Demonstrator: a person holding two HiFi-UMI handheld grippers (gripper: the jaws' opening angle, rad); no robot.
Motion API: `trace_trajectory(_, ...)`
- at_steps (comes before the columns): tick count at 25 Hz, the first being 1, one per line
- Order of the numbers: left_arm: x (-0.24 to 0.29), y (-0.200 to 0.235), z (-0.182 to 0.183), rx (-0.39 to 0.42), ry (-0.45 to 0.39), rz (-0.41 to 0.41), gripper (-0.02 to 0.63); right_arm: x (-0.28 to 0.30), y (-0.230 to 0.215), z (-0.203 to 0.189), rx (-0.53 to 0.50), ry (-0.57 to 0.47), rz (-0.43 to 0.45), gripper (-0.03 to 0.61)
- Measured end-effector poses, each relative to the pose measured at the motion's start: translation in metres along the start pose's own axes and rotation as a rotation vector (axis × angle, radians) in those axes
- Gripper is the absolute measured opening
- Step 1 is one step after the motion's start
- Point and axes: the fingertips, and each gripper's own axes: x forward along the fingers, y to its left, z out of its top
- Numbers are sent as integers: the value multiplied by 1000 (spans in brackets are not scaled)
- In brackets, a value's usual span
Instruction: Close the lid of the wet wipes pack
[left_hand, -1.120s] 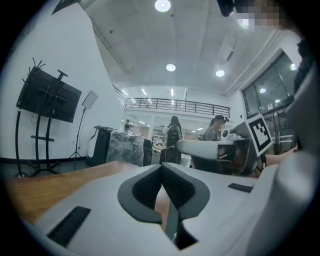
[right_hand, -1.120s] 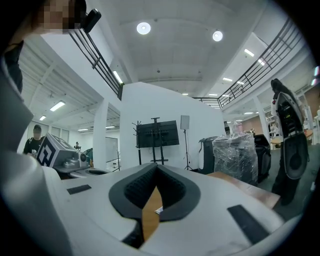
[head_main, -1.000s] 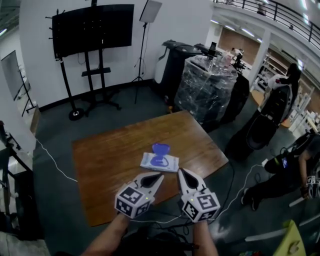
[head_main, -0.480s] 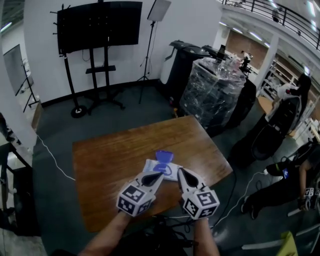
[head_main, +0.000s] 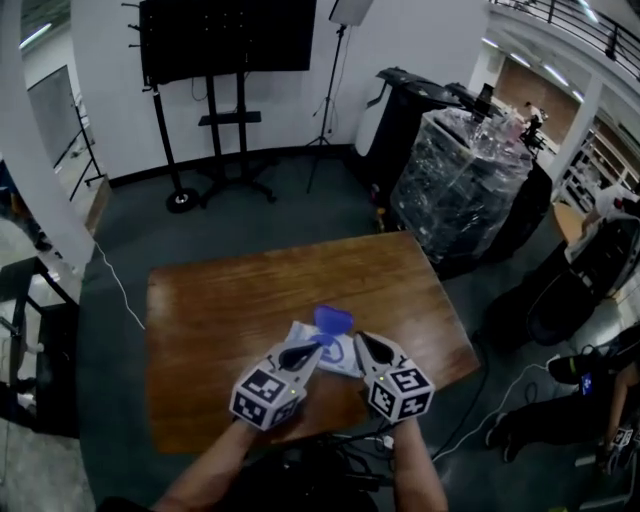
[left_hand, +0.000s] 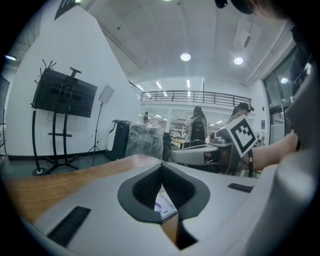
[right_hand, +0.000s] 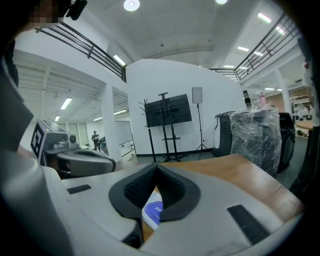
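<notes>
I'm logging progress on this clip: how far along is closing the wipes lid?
Done: nothing yet; the blue lid stands flipped up at the far side of the wet wipes pack on the table. In hand: the left gripper and right gripper, jaws shut and empty, are at the pack's near side. Left: pushing the lid down shut.

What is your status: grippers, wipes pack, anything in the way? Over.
Left gripper and right gripper both shut, empty, by the pack. Lid up, not yet closed. Nothing in the way.
</notes>
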Motion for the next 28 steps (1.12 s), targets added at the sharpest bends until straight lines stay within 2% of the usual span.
trace_trajectory(9, 30, 21, -31, -46, 73, 143, 0, 59, -57, -46, -20, 145, 87, 7)
trace_trajectory(13, 37, 23, -45, -72, 98, 195, 0, 83, -77, -70, -4, 208, 119, 94)
trace_trajectory(18, 47, 22, -60, -86, 127, 240, 0, 109, -101, -99, 30, 281, 135, 145)
trace_trajectory(21, 51, 21, -66, -101, 139, 255, 0, 121, -108, -111, 70, 317, 158, 166)
trace_trajectory(28, 49, 27, -76, -130, 161, 298, 0, 136, -109, -126, 116, 365, 219, 166)
